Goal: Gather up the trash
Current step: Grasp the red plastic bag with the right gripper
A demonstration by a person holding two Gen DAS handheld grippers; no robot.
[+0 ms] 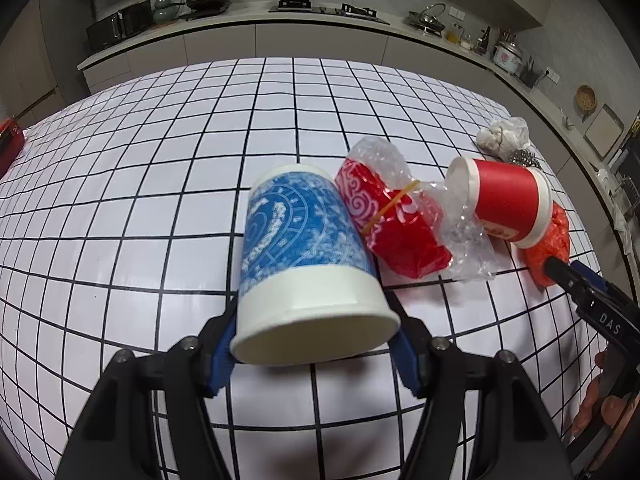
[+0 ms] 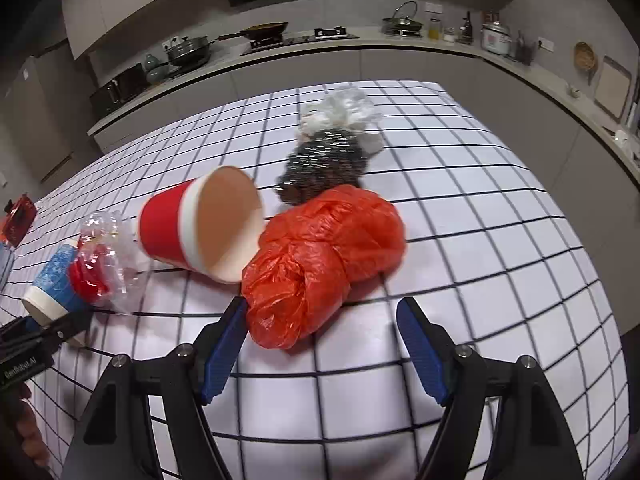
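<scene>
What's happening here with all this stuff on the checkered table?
A person is collecting trash with a hand-held gripper in each hand. The left hand-held gripper grips a blue paper cup lying on its side. The right hand-held gripper is open, its fingers around one end of a crumpled orange plastic bag, not closed on it. A tipped red paper cup, a red item in clear wrap and a metal scourer lie on the table.
</scene>
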